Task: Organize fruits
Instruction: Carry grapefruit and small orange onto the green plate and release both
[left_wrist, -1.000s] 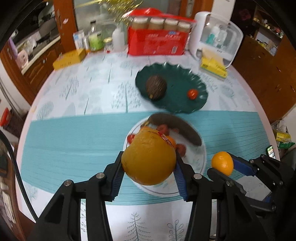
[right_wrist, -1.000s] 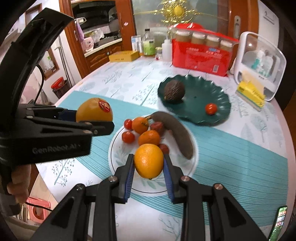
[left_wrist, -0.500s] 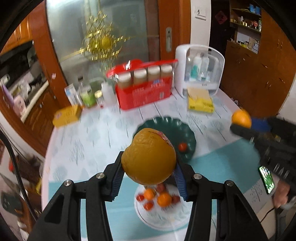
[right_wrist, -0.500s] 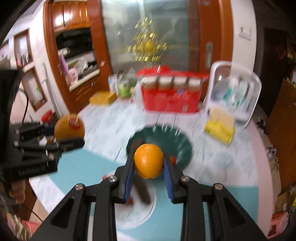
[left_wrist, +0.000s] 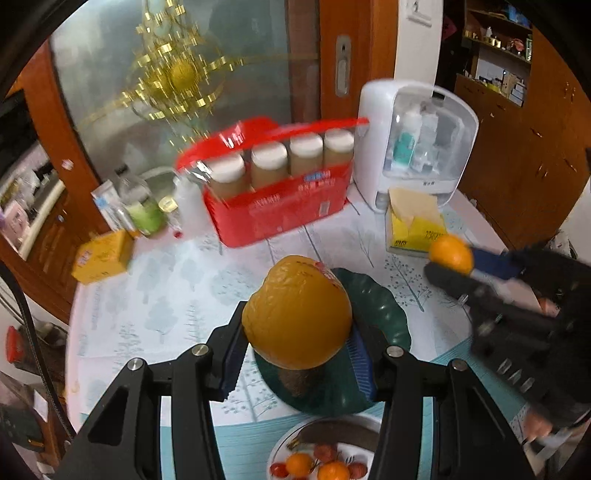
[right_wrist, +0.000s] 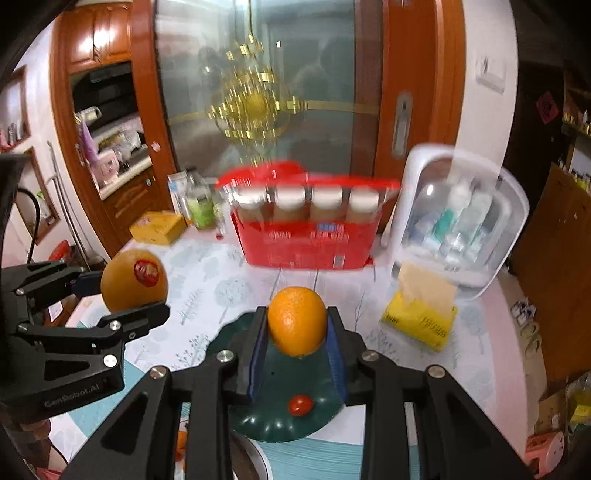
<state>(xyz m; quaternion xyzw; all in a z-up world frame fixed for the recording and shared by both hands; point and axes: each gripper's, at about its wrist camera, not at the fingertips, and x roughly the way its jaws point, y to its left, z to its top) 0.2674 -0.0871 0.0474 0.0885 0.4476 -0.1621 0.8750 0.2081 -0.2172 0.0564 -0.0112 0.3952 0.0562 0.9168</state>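
mid-task: both carrying. left gripper (left_wrist: 295, 354) pinches the big orange (left_wrist: 295, 317); right gripper (right_wrist: 297, 350) pinches the small orange (right_wrist: 297, 321), both held over the green plate (right_wrist: 280, 424). that plate holds a tomato (right_wrist: 300, 404) and a brown fruit (left_wrist: 295, 382). left to move: citrus, tomatoes and more on the white plate (left_wrist: 284, 443). vs a second ago: both fruits lifted off the white plate and carried toward the green one.

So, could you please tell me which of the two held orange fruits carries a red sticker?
The larger, yellower fruit in the left tool carries the red sticker. The smaller orange in the right tool is deeper orange, with no sticker in view.
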